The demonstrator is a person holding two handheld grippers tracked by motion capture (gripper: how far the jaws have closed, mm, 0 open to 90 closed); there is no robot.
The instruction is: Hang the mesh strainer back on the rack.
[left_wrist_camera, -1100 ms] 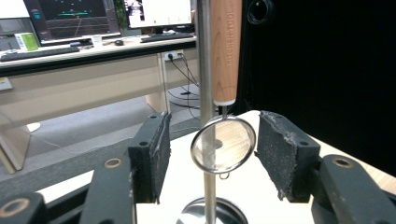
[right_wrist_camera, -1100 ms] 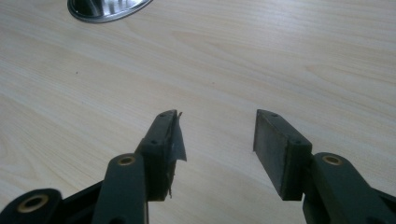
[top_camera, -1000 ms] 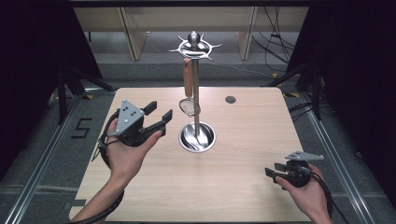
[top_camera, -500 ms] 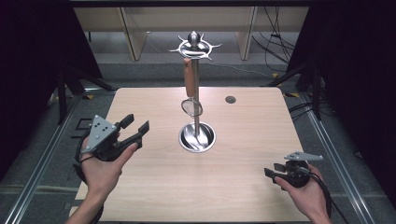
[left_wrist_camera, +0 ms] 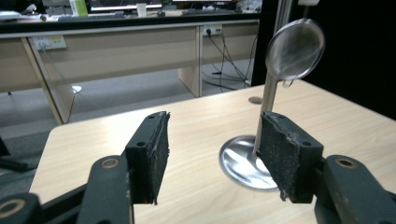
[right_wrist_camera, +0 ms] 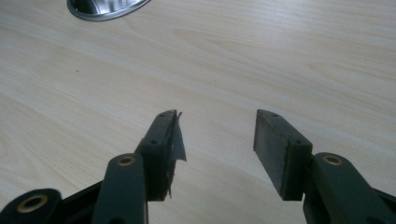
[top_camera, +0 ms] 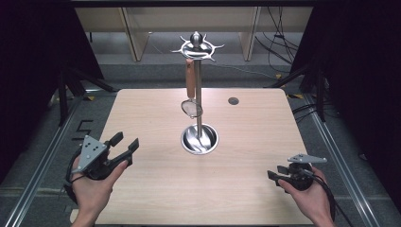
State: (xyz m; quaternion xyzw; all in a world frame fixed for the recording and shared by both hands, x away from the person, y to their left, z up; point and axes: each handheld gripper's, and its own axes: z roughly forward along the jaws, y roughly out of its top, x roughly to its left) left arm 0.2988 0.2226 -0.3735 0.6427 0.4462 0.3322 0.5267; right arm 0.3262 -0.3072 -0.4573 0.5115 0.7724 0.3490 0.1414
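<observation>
- Black jaws on the left gripper [top_camera: 124,144] stand wide apart and hold nothing. A hand holds this gripper low over the near left part of the desk [top_camera: 255,142].
- The right gripper [top_camera: 276,172] sits low at the near right corner. In its own view the jaws are open with a wide gap, and bare wood shows between them. One pad [right_wrist_camera: 175,137] has a frayed, peeling edge.
- Plenty of bare desk lies between the two grippers, and they are well apart from each other.
- Farther off, near the middle of the desk, stands a shiny metal stand [top_camera: 198,94] with a round base [top_camera: 200,139].
- A small strainer [top_camera: 191,108] with a wooden handle [top_camera: 189,79] hangs from a hook at the top of the stand, right beside the pole. In the left gripper view its round mesh [left_wrist_camera: 295,49] hangs above the right-hand jaw.
- A little dark hole [top_camera: 233,100] sits near the far edge of the desk.
- Past the desk, a mark like a number 5 [top_camera: 84,128] is on the floor at the left.
- Far back are plain wooden desks. No writing there can be read.
</observation>
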